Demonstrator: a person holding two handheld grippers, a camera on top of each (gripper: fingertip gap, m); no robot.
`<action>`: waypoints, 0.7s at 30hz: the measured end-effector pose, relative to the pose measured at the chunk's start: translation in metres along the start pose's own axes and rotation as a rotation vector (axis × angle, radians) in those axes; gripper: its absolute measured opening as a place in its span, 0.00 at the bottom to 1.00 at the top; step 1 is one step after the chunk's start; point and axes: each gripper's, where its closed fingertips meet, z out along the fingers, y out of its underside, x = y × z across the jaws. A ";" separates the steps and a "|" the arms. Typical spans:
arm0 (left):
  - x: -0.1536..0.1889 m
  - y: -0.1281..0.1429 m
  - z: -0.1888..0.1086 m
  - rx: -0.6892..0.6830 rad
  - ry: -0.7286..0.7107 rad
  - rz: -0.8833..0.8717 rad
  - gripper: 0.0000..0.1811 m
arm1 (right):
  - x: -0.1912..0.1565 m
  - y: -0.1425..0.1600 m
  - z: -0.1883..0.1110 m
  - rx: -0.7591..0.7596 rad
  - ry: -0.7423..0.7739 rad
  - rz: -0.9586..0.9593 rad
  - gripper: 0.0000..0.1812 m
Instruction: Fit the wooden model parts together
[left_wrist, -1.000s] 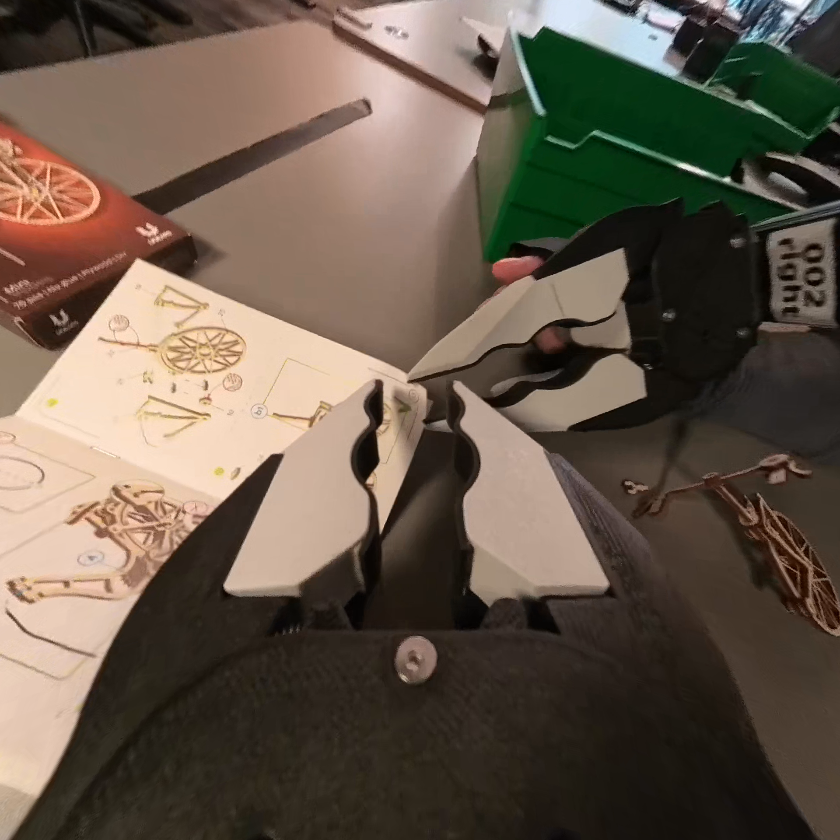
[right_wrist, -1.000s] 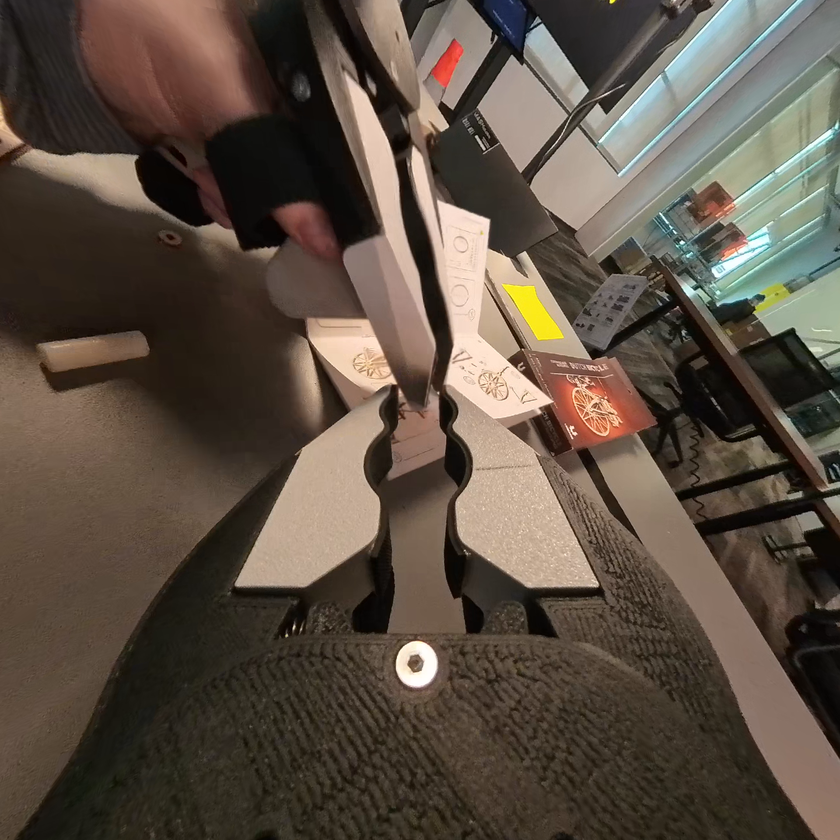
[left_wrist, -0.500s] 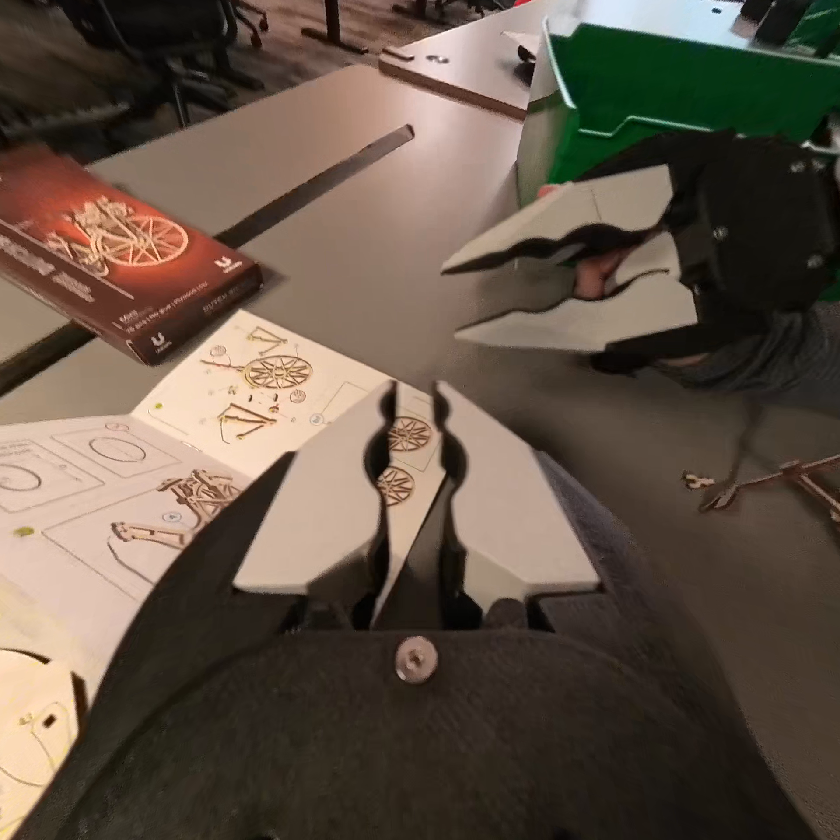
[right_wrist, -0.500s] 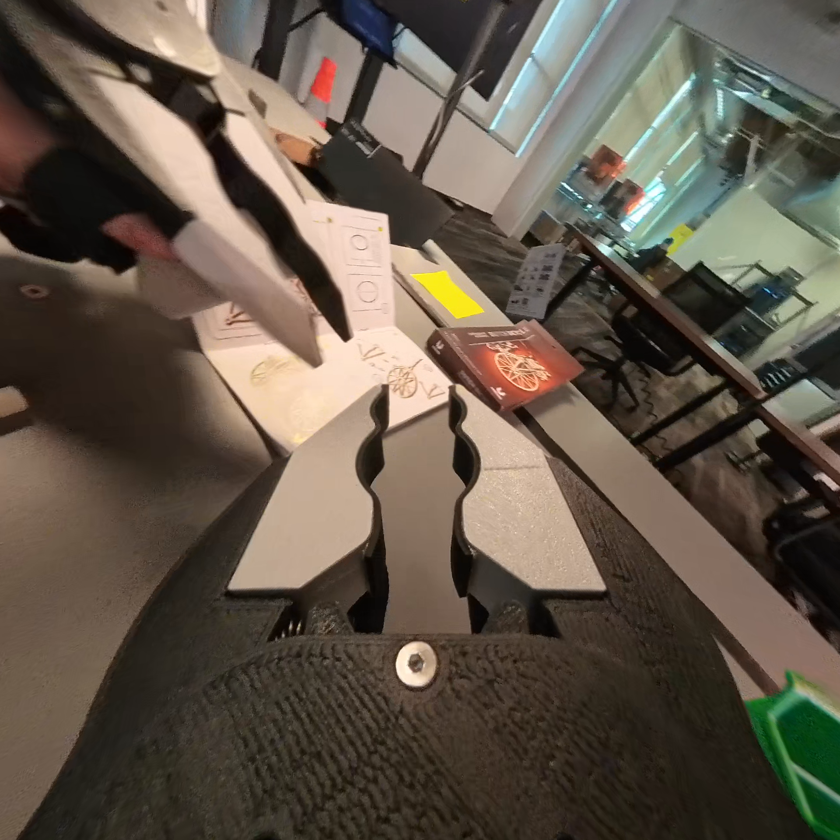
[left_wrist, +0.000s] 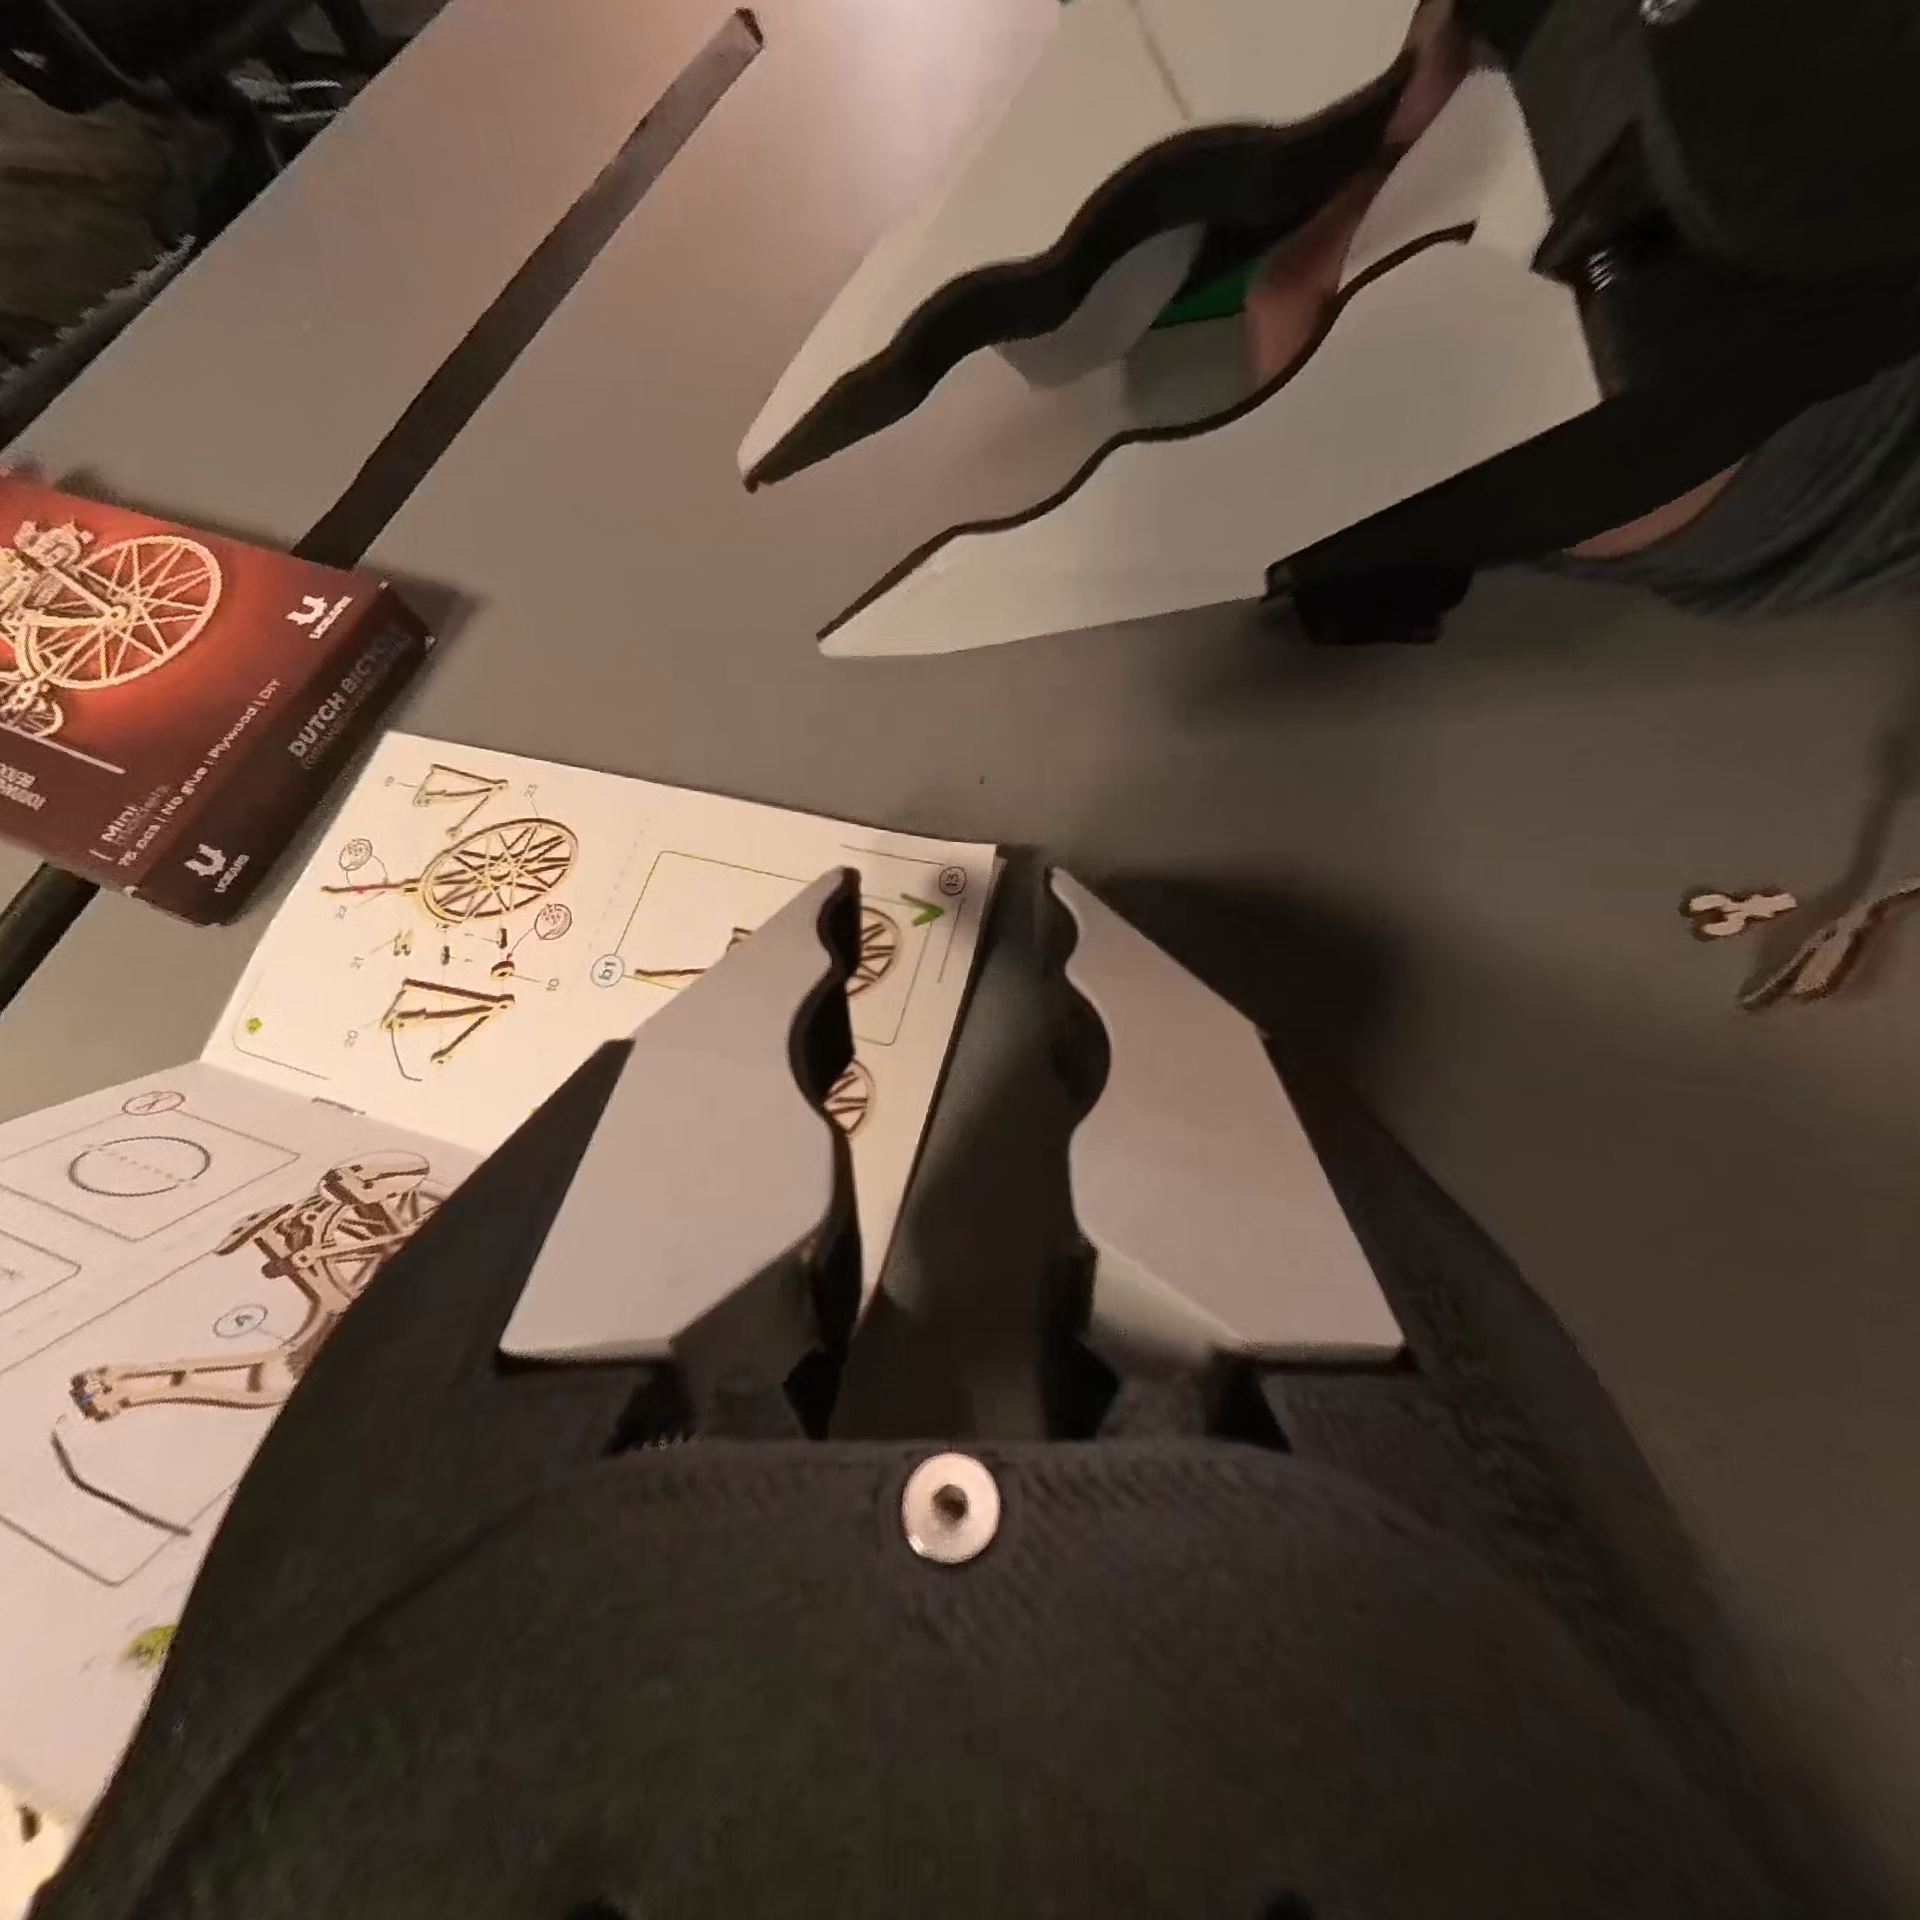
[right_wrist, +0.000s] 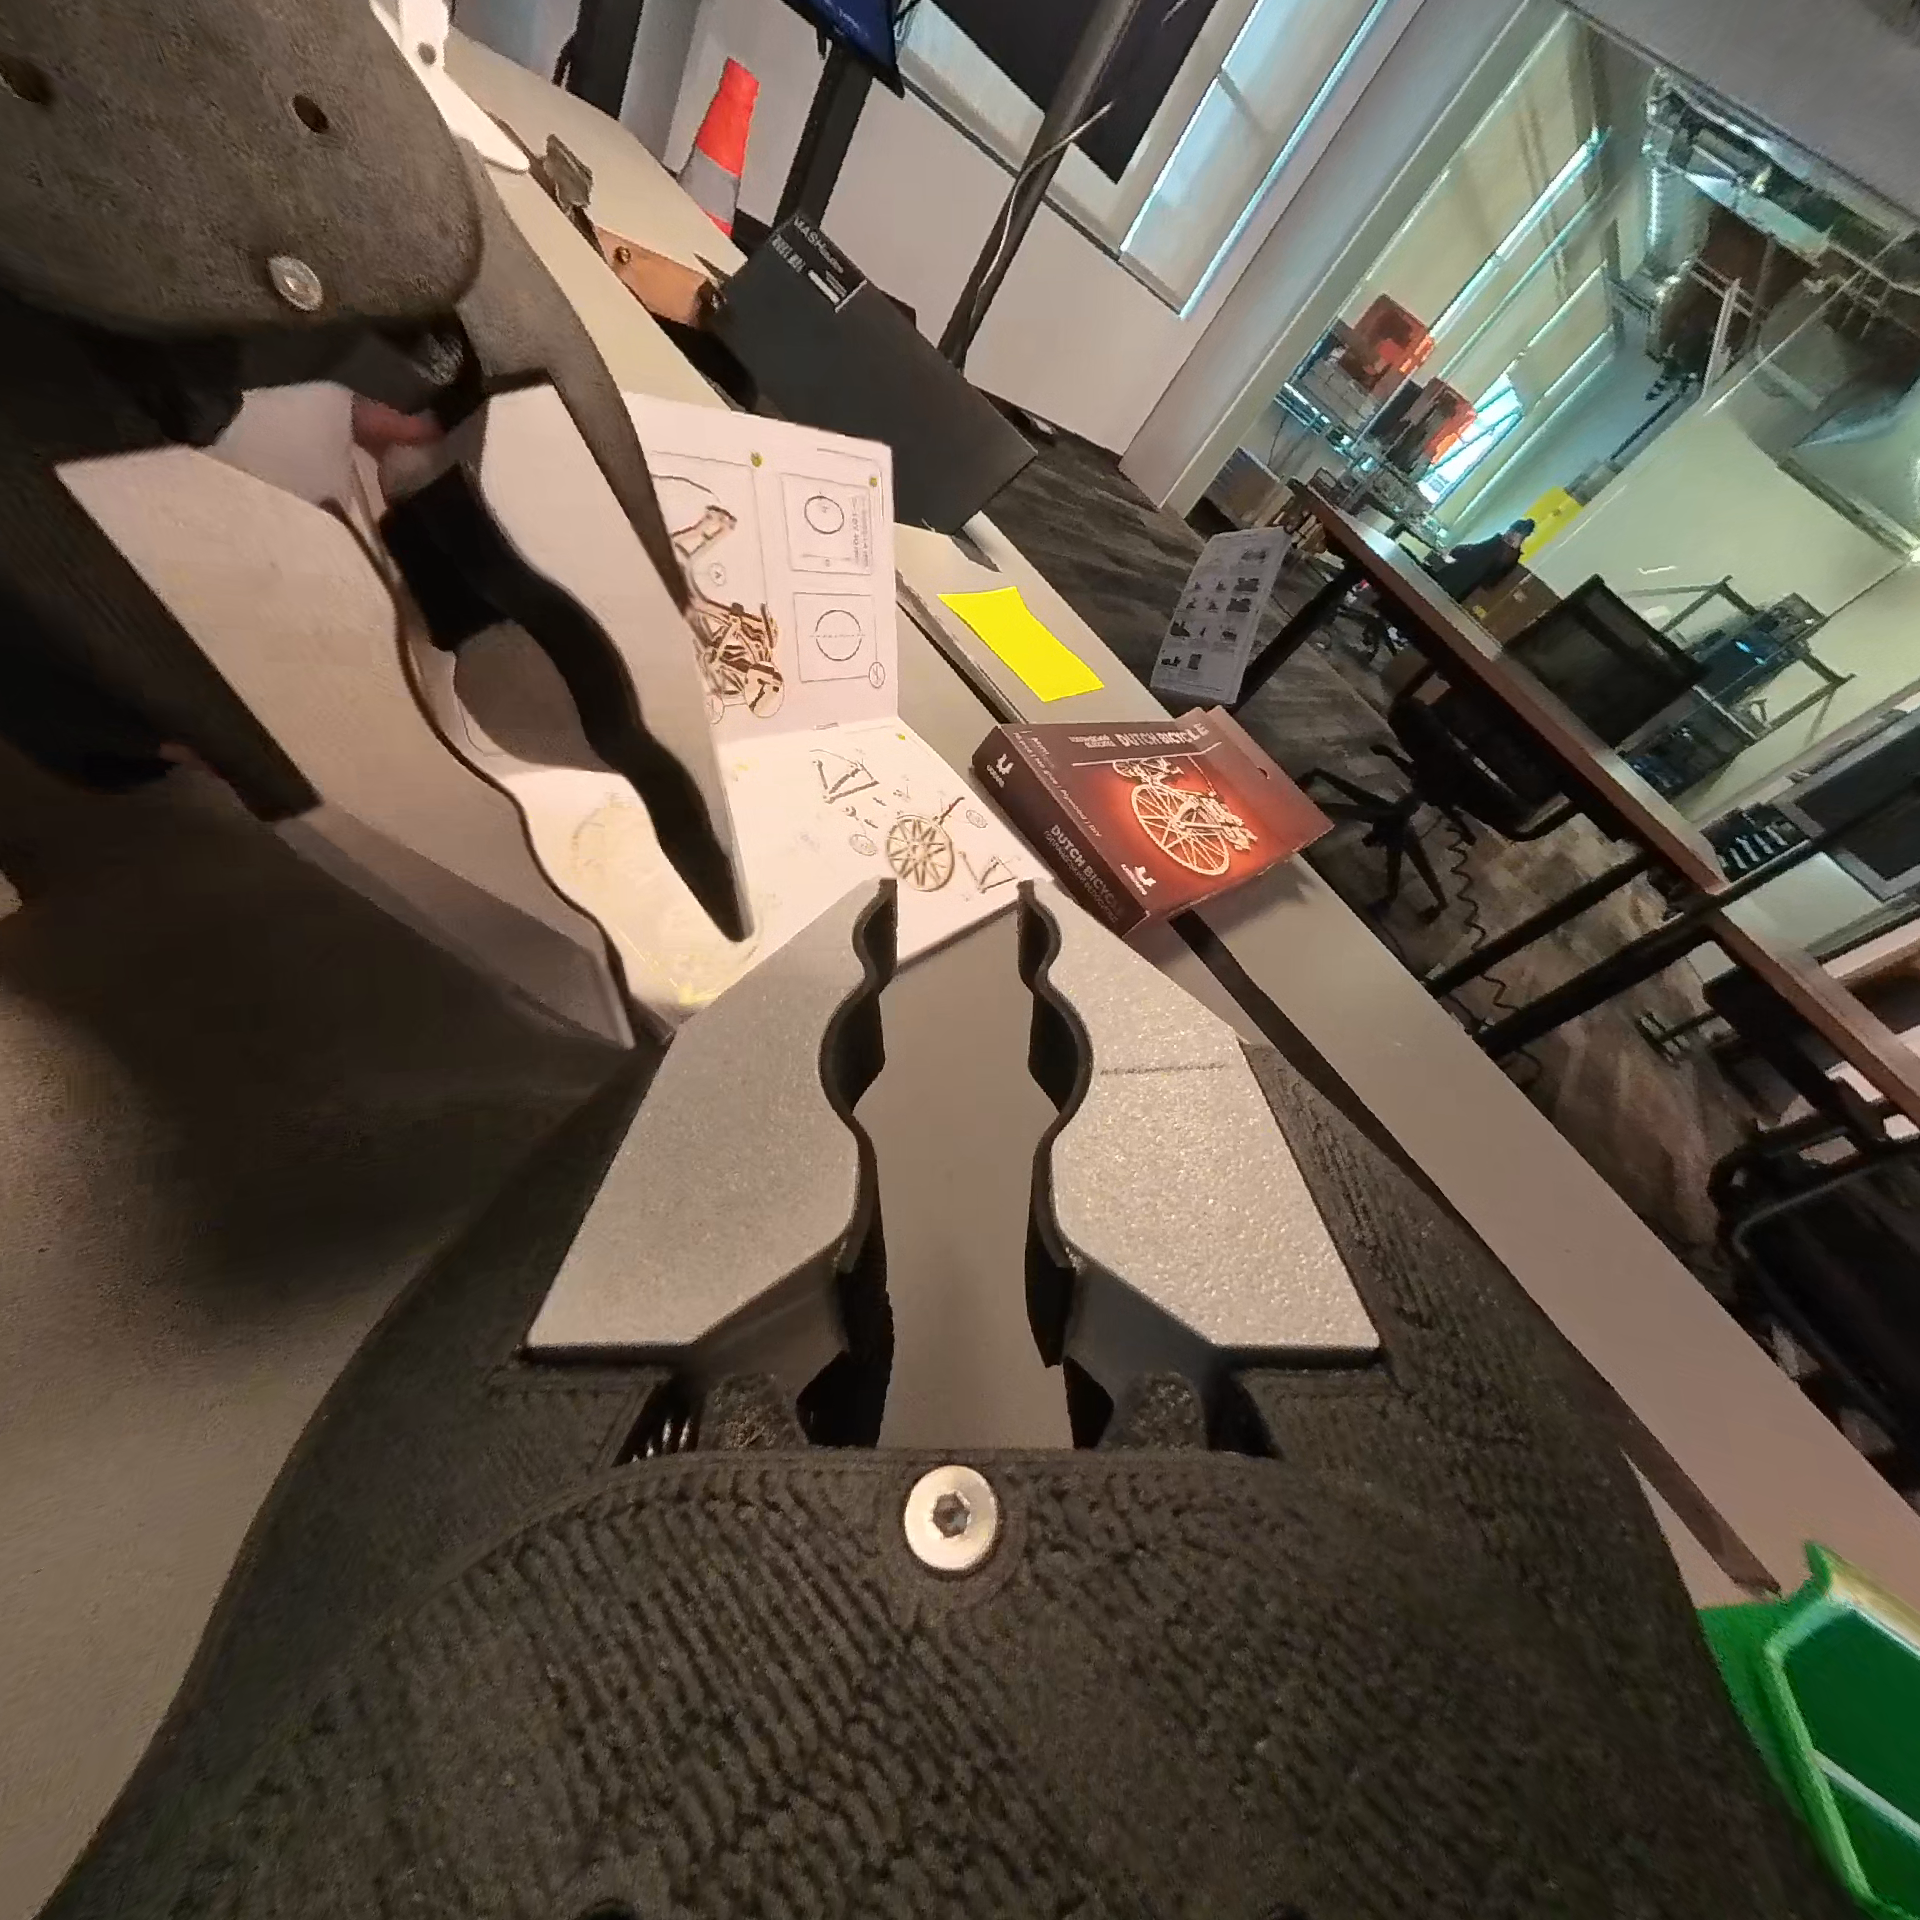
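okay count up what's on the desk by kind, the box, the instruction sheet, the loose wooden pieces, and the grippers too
Model box: 1
Instruction sheet: 1
Wooden model pieces: 2 in view, one cut off at the frame edge
Grippers: 2, left gripper and right gripper
Total: 6

Print in front of me
White lettering lines the dark red box (left_wrist: 197, 727). Small circled numerals dot my open instruction booklet (left_wrist: 468, 935). Farther back, a black box (right_wrist: 831, 275) carries white print.

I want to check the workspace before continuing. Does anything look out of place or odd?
Nothing looks damaged or spilled. One oddity: both the left gripper and the right gripper are open and hold nothing, while the wooden bicycle part lies untouched on the grey table, beside the instruction booklet.
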 end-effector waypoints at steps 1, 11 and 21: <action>0.002 0.001 0.002 -0.009 0.001 0.013 0.17 | 0.000 0.000 0.000 -0.003 -0.001 -0.003 0.12; -0.002 0.004 0.009 -0.055 -0.044 0.011 0.09 | -0.002 0.002 0.002 -0.016 -0.004 -0.013 0.11; -0.005 0.009 0.010 -0.075 -0.006 -0.087 0.06 | -0.002 0.003 0.002 -0.019 -0.007 -0.018 0.11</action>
